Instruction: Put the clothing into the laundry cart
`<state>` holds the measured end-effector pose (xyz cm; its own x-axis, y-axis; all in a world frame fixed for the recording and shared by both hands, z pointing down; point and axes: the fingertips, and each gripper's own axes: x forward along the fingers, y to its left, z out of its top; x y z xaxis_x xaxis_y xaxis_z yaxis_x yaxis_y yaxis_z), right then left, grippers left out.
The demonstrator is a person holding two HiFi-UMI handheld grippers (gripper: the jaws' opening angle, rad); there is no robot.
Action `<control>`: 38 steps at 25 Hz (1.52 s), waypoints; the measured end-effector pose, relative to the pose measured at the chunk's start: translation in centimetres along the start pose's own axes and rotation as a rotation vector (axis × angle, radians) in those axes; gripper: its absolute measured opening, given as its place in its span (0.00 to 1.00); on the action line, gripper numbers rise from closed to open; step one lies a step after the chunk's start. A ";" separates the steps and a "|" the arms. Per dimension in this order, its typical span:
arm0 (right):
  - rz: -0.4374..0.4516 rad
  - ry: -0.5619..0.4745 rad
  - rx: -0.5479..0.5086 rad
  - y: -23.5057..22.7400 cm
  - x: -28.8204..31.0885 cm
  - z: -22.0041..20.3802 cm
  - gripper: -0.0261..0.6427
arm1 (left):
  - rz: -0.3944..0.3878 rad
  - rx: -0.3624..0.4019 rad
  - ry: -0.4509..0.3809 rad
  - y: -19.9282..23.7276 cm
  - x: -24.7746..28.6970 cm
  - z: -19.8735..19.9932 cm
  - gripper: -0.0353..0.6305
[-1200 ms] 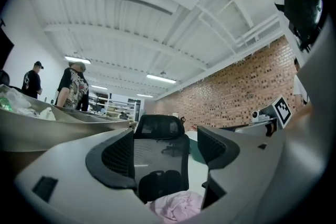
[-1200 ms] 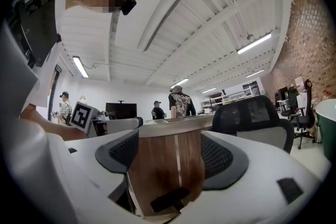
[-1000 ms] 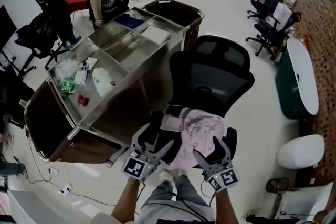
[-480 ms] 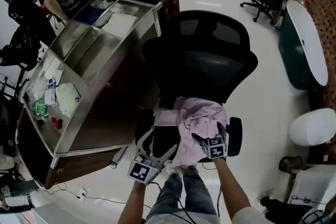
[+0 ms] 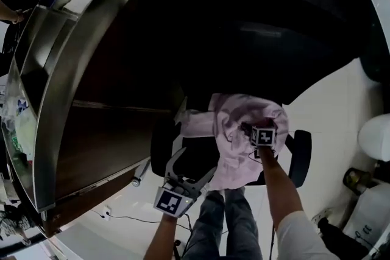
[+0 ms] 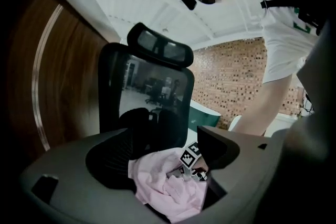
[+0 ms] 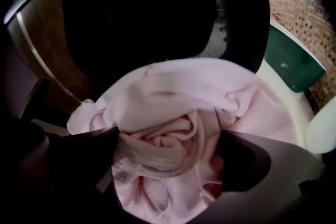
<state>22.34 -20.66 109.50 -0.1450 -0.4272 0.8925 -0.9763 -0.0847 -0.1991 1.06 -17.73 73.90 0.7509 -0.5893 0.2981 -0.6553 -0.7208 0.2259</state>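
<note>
The right tool (image 7: 168, 139) has advanced from the seat's edge onto the crumpled pale-pink cloth garment (image 5: 226, 158), its jaws now spread wide around the folds, seemingly not pinching them.

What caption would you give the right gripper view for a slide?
Right gripper, jaws wide apart, poised around a bunched pink garment on a black office chair.

You wore a white short-sleeved shirt (image 5: 298, 235) and grey-blue jeans (image 5: 236, 228). Your left hand-held gripper (image 5: 192, 164) and right hand-held gripper (image 5: 248, 129) were grey, each bearing a black-and-white marker cube.
</note>
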 end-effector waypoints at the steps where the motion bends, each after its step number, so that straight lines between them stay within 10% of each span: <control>1: -0.030 -0.020 -0.008 -0.2 0.8 0.9 0.99 | 0.009 -0.003 0.000 0.5 0.4 -0.6 0.60; 5: -0.129 -0.045 -0.067 -0.2 2.6 1.8 0.96 | 0.017 -0.013 0.020 0.7 0.8 -2.3 0.60; 7: -0.087 -0.069 -0.098 0.7 2.4 2.2 0.81 | 0.013 -0.007 0.041 0.3 0.5 -2.6 0.60; 9: -0.011 -0.113 -0.042 1.9 2.2 2.5 0.42 | 0.011 -0.003 0.045 0.1 0.3 -2.3 0.58; 11: 0.060 -0.168 0.063 3.0 1.3 2.7 0.36 | 0.015 -0.023 0.033 -0.2 0.0 -1.2 0.58; 20: 0.447 -0.463 0.052 14.3 -20.5 8.7 0.33 | 0.020 -0.024 -0.120 -2.1 -4.7 10.1 0.58; 38: 0.784 -0.981 -0.191 27.3 -63.5 18.7 0.33 | 0.254 0.146 -0.464 -5.7 -22.7 28.9 0.57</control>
<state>7.95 -12.71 39.85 -0.5923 -0.7955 -0.1276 -0.7024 0.5874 -0.4020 -9.88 -10.87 39.03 0.5496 -0.8267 -0.1209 -0.8273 -0.5586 0.0590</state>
